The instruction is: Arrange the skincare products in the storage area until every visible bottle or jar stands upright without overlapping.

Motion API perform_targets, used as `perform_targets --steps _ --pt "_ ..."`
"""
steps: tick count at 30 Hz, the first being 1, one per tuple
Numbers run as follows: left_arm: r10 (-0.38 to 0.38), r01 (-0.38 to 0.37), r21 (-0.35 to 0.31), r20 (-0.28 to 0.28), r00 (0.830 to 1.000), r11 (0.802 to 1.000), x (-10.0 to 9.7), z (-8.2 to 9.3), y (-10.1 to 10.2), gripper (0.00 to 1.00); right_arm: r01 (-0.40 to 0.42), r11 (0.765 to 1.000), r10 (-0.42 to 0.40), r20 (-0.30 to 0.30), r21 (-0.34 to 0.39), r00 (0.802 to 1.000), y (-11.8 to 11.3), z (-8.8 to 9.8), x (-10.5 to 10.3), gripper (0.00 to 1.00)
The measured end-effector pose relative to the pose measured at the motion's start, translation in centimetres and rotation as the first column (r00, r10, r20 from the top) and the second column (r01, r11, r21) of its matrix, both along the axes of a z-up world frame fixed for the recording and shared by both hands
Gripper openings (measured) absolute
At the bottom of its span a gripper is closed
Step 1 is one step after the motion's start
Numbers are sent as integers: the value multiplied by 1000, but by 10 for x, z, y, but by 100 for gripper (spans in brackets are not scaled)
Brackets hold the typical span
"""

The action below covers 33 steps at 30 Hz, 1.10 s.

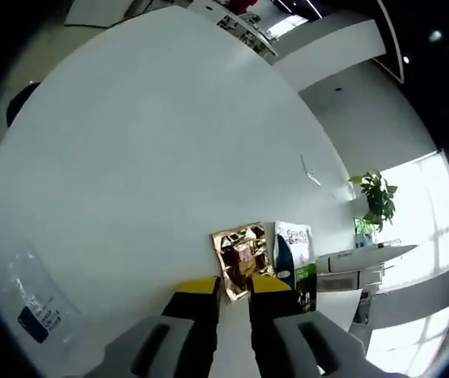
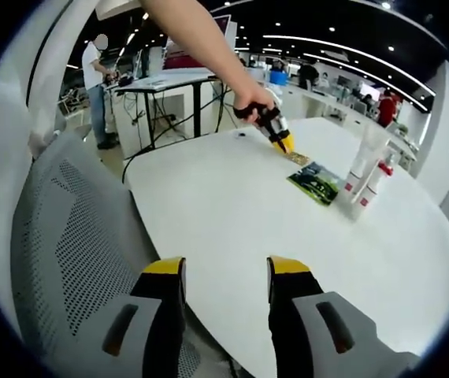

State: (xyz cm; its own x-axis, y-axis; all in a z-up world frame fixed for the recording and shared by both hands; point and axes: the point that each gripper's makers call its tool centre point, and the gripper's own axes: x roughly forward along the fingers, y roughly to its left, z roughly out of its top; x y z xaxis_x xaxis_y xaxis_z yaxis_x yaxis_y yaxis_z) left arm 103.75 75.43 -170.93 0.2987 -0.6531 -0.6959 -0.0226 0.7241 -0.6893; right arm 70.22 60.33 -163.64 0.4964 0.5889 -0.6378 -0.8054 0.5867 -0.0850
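On the white table [image 1: 146,173], left gripper view: left gripper [image 1: 234,293] sat low over the surface, jaws nearly together with a thin strip of table between the yellow tips, nothing pinched that I could see. Just past the tips lay a flat gold foil sachet [image 1: 242,250], and touching its far side a flat green-and-white product packet [image 1: 295,260]; whether the tips touched the sachet, couldn't tell. A clear plastic bag with a blue label [image 1: 35,307] lay well apart near the table edge. A potted plant [image 1: 376,197] stood in the background by the window. Right gripper view: right gripper [image 2: 226,276] hung over the near table edge, jaws spread wide, empty, next to a grey mesh chair [image 2: 75,236]. Across the table the person's hand [image 2: 250,101] held the left gripper [image 2: 283,143] tip-down at the gold sachet [image 2: 297,158]. Beside that lay the green packet [image 2: 313,182], and just beyond it a group of white tubes with red caps [image 2: 366,177] stood upright, close together, exact count unclear. Other people stood at desks [image 2: 169,79] in the background. Progress call: tubes looked already upright, and both flat items still lay flat against each other, so the arranging seemed early to mid. Left to do, as I read it: separate the sachet and packet, stand or place them clear of the tubes.
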Motion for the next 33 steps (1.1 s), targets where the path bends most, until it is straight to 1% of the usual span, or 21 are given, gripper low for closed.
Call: perform_targets --steps 3,7,8,10,12,13,14,16,17,19,21,22,25,27,29,30,33 --pt "6 -7 13 8 1000 1000 0 2 4 19 2 1000 -2 4 2 1000 0 1 0 38" --pt "14 -15 24 36 999 1000 -3 10 8 19 -1 1000 1 11 1 1000 0 2 1 38" --pt "20 -21 13 51 998 1000 -3 15 7 19 -1 1000 1 13 2 1000 0 2 1 38" --pt "31 -29 -30 99 995 999 -4 29 0 19 -2 1000 2 12 3 1000 0 2 1 39" --pt "42 -35 -59 123 992 998 -11 41 -6 19 -4 1000 4 18 4 1000 1 3 1 39" --pt "44 -36 -66 128 991 997 -15 44 -8 20 -7 1000 7 21 8 1000 1 4 1 39" --pt "43 -33 -71 140 989 997 -24 51 -11 20 -9 1000 9 23 8 1000 2 4 0 39" --pt "28 -18 -62 166 986 998 -32 56 -14 20 -15 1000 15 26 6 1000 2 5 0 39" --pt "-13 18 -25 198 980 1000 -40 58 -13 20 -20 1000 19 27 6 999 3 5 -1 39" --pt "-53 43 45 240 969 998 -48 58 -7 20 -25 1000 25 28 4 999 4 4 -2 40" --pt "-66 46 85 246 967 995 -56 56 0 20 -33 999 33 29 0 999 4 4 -3 40" --pt "-75 47 114 251 965 992 -59 53 5 22 -36 999 36 29 -4 999 4 3 -4 40" --pt "-96 48 190 253 963 981 -65 47 23 32 -44 999 44 33 -6 998 5 4 -5 40" --pt "-105 53 208 247 963 977 -68 46 32 35 -50 999 50 34 -13 998 6 3 -6 40" --pt "-112 51 240 247 963 969 -70 45 42 39 -54 998 55 37 -14 998 6 3 -6 39" --pt "-124 54 268 253 960 962 -69 45 48 41 -56 998 57 35 -14 998 6 3 -6 39" --pt "-150 60 318 268 952 946 -67 47 62 46 -62 998 63 34 -18 997 7 3 -7 39"
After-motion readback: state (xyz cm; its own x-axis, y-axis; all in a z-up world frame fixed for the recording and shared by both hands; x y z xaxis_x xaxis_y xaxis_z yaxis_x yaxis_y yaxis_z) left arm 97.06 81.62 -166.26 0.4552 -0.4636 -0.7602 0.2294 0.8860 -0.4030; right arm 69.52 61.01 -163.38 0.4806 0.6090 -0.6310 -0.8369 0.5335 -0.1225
